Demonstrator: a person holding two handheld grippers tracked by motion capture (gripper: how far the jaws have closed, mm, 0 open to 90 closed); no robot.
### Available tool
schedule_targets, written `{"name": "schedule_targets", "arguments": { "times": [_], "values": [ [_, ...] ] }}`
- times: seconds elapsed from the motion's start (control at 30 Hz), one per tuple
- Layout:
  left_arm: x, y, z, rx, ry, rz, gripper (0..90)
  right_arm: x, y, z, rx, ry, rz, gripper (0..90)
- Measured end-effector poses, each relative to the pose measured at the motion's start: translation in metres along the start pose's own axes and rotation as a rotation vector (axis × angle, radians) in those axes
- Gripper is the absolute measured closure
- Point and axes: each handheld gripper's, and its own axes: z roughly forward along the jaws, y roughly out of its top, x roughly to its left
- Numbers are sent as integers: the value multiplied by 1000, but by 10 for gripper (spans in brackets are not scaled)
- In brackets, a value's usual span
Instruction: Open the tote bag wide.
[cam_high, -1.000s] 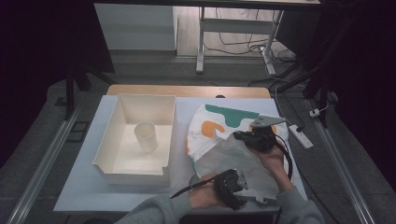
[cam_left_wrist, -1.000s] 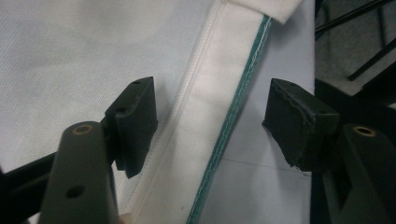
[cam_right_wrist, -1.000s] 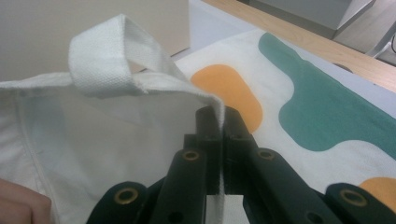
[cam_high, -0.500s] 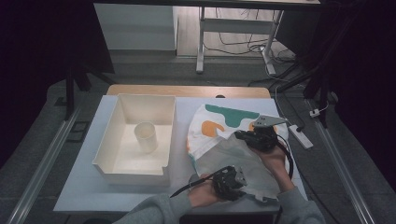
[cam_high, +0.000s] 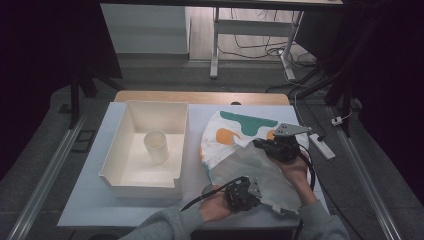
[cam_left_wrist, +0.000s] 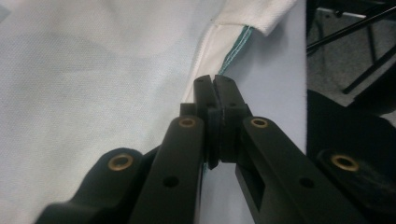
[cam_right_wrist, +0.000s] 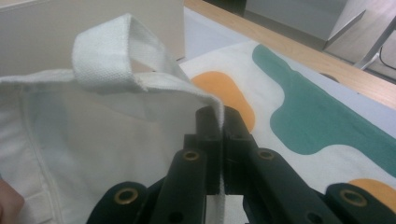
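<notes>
Evidently the bag is soft, light cloth, best held at its hemmed edge: left gripper has just closed there, right gripper is clamped on the rim.

1 cloth bag, 1 tray, 1 cup, 2 tongs: L, R

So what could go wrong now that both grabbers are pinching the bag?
1. The left gripper, whose jaws have just closed, pinches only the thin hem of the cloth bag, so the fabric might slip out when pulled.
2. The right gripper holds the bag's rim beside the handle loop; lifting unevenly could leave the bag twisted.
3. The tray with the cup stands close by, so a swinging bag might bump it.
</notes>
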Motion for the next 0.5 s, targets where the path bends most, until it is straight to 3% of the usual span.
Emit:
{"name": "schedule_targets", "arguments": {
  "times": [0.3,0.37,0.4,0.5],
  "values": [
    [-9,-11,-27,-29,-31,10,896,0,3,-5,-23,-11,-4,877],
    [-11,-17,-35,-34,-95,-3,897,0,4,-6,-24,-17,-10,877],
    [-14,-21,-40,-42,-98,-5,897,0,4,-6,-21,-22,-11,877],
    [-19,-28,-53,-52,-32,21,896,-4,4,-5,-23,-24,7,877]
  ]
}}
